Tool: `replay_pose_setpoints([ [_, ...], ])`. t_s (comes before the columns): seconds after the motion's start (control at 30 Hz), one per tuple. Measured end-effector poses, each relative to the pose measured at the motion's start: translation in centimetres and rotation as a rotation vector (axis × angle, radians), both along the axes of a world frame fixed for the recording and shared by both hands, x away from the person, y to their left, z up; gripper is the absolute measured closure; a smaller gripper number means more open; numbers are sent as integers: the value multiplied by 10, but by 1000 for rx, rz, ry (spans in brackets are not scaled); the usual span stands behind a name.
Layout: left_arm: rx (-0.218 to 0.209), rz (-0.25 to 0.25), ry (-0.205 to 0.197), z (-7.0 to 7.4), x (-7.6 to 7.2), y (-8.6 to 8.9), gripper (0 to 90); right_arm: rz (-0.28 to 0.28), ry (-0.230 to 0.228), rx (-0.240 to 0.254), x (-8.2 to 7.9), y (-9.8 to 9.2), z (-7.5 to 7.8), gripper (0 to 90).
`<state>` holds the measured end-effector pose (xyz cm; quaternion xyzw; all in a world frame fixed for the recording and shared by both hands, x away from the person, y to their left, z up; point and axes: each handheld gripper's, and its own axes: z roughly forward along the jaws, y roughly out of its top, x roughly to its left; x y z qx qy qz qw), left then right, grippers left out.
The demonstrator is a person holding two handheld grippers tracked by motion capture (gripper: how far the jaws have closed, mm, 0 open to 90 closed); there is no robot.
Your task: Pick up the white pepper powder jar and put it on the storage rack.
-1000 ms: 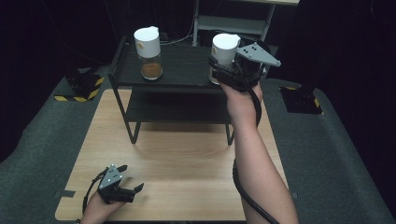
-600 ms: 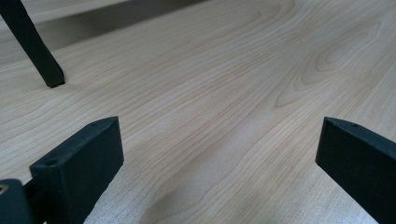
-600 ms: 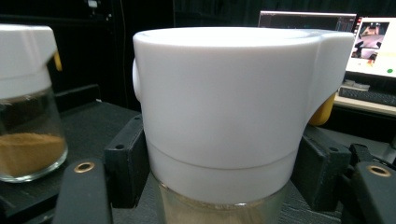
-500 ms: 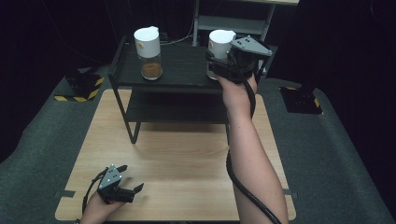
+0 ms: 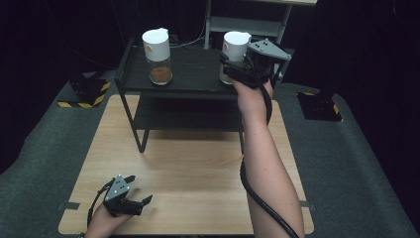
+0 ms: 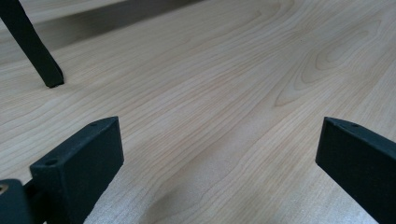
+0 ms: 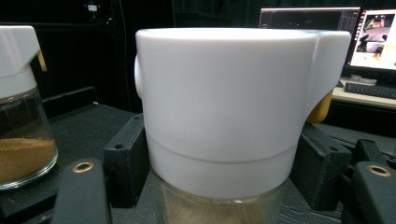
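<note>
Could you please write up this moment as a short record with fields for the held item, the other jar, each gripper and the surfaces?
Held item: right jar, white lid, glass body, on the rack's top shelf
Right gripper: fingers shut on the right jar just below its lid
Other jar: left jar, brown powder inside, standing apart on the same shelf
Left gripper: open, holding nothing, low over the wooden table

Dark room, wooden table [image 5: 188, 168], black shelf rack [image 5: 193, 84], grey floor mat [image 5: 356, 163]
</note>
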<state>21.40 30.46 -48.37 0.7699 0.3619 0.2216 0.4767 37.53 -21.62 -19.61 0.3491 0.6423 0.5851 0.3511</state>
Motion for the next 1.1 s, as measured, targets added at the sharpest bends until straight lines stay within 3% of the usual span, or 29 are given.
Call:
replay_pose_setpoints([
  [0.5,2,2,1,0,0,0,11,-7,1,14,1,0,-2,279],
  [0.63,3,2,2,0,0,-1,11,-2,27,14,2,0,1,195],
  [0.73,4,1,1,0,0,-1,12,-12,15,-10,0,2,1,136],
  [0.93,11,0,0,1,0,-2,11,-31,16,2,-6,4,-2,11],
  [1.1,15,-1,1,1,0,-2,11,-24,-2,1,-12,3,-7,0],
])
